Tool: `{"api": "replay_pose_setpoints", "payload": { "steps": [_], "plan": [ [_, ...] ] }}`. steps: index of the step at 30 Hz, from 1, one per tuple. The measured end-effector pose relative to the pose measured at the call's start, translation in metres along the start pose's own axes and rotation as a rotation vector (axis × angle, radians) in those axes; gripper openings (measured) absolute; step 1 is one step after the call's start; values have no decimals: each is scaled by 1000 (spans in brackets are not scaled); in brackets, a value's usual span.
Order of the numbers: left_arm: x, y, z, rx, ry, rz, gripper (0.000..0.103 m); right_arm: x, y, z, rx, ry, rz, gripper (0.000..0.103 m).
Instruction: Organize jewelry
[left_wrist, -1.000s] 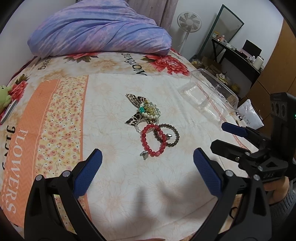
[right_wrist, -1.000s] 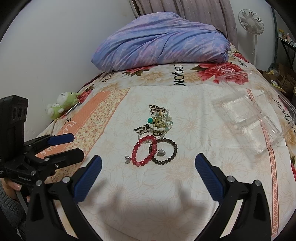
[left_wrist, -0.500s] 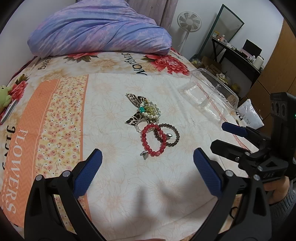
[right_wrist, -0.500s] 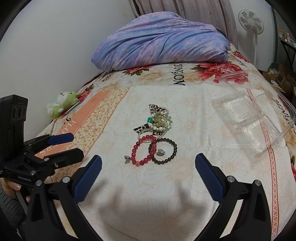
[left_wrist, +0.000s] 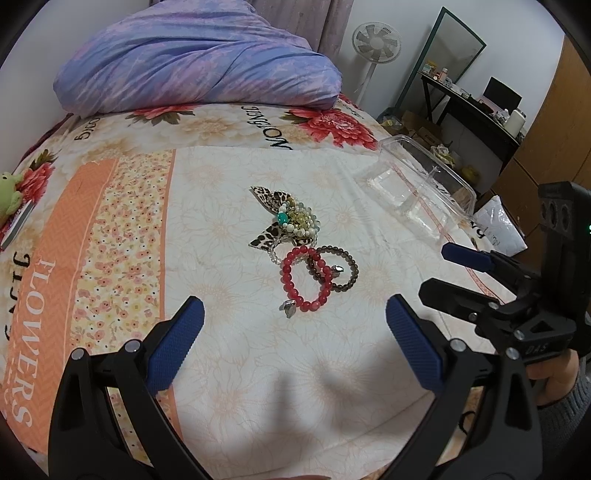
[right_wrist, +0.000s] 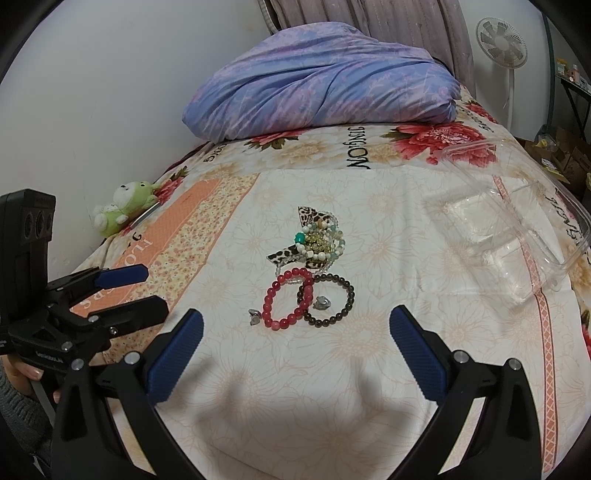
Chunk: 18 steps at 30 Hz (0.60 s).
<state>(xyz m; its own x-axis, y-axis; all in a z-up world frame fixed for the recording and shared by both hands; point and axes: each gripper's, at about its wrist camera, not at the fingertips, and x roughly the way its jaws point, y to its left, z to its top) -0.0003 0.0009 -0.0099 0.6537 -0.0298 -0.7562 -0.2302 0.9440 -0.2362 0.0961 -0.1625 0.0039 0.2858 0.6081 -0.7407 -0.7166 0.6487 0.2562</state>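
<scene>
While both grippers, left (left_wrist: 293, 325) and right (right_wrist: 295, 328), gape wide and hold nothing, bracelets (left_wrist: 314, 275) lie at twelve o'clock, tray (right_wrist: 517, 240) at two.

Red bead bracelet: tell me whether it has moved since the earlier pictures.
No. In the left wrist view the red bead bracelet still overlaps the dark bead bracelet, just below the leopard-print piece, same as a second ago.

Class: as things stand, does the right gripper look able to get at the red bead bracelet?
Probably yes: the right gripper is open, and only bare bedspread lies between it and the red bead bracelet.
</scene>
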Motion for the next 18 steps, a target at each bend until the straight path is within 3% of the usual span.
{"api": "replay_pose_setpoints", "payload": {
  "steps": [6,12,14,17,18],
  "plan": [
    [2,-1,-1,11,-1,6,96,3,2,-1,-15,13,17,99],
    [14,0,-3,19,53,15,92,12,1,-2,-32,55,32,99],
    [20,2,-3,32,87,30,77,14,0,-2,-43,64,33,95],
    [30,5,-5,56,137,50,64,20,-1,-1,-85,93,31,77],
    [31,7,-4,62,146,50,62,23,-2,0,-100,104,18,77]
  ]
}}
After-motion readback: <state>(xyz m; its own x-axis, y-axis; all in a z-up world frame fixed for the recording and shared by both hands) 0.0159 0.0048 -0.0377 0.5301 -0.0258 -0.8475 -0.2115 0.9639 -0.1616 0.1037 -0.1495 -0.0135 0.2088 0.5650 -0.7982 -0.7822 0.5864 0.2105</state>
